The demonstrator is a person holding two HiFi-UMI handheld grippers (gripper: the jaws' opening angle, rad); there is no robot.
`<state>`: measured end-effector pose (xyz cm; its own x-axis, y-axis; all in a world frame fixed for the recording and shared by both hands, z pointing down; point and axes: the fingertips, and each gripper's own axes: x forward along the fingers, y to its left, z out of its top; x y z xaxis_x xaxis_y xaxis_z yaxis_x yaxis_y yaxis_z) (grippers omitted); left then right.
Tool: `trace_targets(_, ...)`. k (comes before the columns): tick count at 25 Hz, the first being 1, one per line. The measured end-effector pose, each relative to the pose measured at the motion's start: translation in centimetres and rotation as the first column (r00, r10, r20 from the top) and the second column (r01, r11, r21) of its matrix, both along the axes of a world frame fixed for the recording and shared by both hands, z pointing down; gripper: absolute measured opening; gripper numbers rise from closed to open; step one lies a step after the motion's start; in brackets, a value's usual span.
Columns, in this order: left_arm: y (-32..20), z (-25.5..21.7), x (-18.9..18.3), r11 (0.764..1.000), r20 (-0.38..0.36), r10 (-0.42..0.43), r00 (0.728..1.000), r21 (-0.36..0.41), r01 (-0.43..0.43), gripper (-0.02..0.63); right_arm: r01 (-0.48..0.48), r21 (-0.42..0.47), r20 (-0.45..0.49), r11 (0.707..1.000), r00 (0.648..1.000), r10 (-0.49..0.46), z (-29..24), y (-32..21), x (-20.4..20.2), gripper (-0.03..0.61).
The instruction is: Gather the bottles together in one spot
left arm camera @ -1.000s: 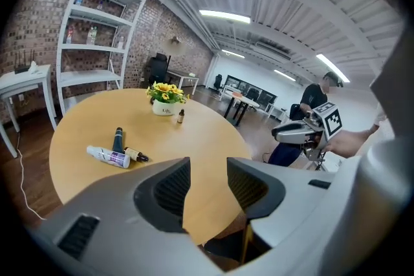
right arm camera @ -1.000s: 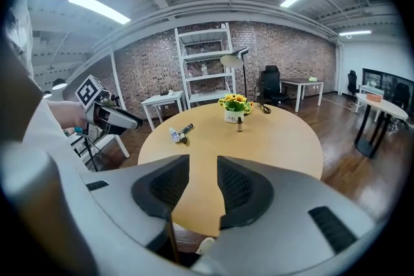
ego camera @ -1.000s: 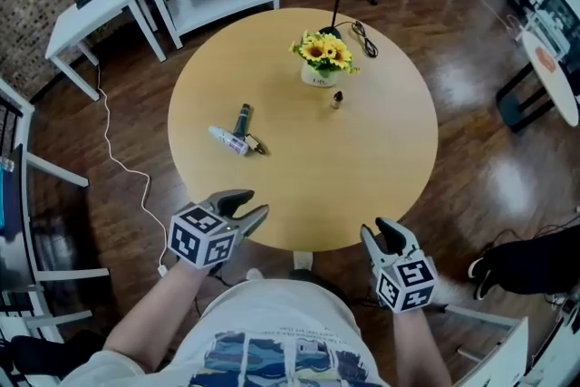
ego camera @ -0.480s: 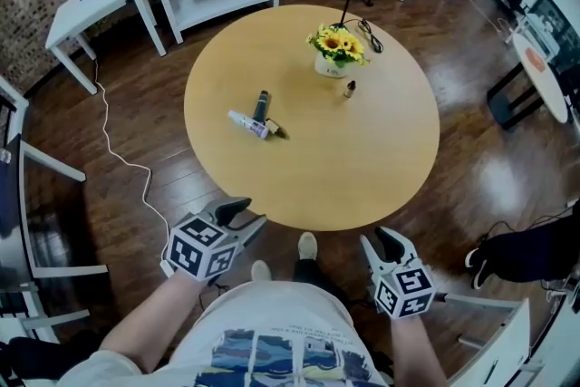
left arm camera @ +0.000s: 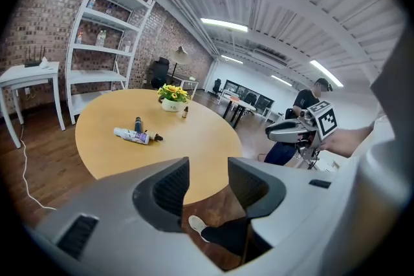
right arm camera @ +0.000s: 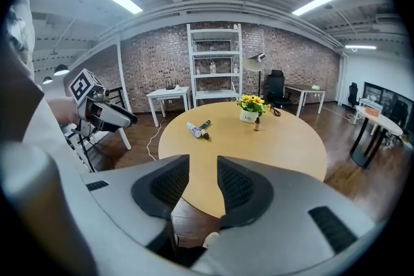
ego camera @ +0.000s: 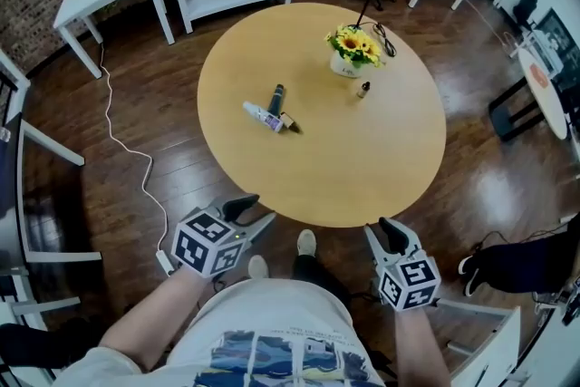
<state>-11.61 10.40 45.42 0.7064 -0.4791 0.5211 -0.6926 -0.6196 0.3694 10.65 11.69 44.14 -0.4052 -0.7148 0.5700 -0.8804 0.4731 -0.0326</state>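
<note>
I have both grippers short of the table [ego camera: 362, 172] edge, over the floor and aimed at it. The left gripper [ego camera: 256, 210] and right gripper [ego camera: 381, 229] each have their jaws partly apart with nothing between them. I read this as the approach, with nothing taken yet.

Ahead of the left gripper, well out on the table, a white bottle [ego camera: 260, 115] lies flat. A dark bottle [ego camera: 275, 95] lies just beside it and a small bottle [ego camera: 290, 122] sits at its end; I cannot tell if they touch.

Farther, ahead of the right gripper, a dropper bottle [ego camera: 362, 90] stands apart from those three, just beside the pot [ego camera: 344, 67]. The pot holds yellow flowers [ego camera: 355, 44].

My judgement is that the dropper bottle needs moving.
</note>
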Motion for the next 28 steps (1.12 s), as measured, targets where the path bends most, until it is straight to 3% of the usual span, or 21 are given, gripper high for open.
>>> trace_targets(6,-1.0,0.8,0.2,1.000,-0.016,-0.004,1.000,-0.008,0.004,0.161,0.073,-0.001,-0.048,0.997,0.996,-0.073,0.8,-2.8,-0.8,0.161)
trace_targets(13,-4.1,2.2,0.1,0.995,0.001,-0.090,0.996,-0.040,0.090,0.163,0.214,-0.019,-0.065,0.977,0.975,-0.215,3.9,-10.5,-2.0,0.161)
trace_targets(21,-8.3,3.6,1.3,0.980,0.028,-0.165,0.986,-0.104,0.167,0.163,0.390,-0.071,-0.069,0.918,0.916,-0.395,9.9,-20.7,-5.5,0.161)
trace_targets(28,-11.2,3.8,2.8,0.963,0.049,-0.228,0.972,-0.135,0.233,0.163,0.522,-0.116,-0.039,0.845,0.848,-0.529,15.9,-26.4,-11.0,0.172)
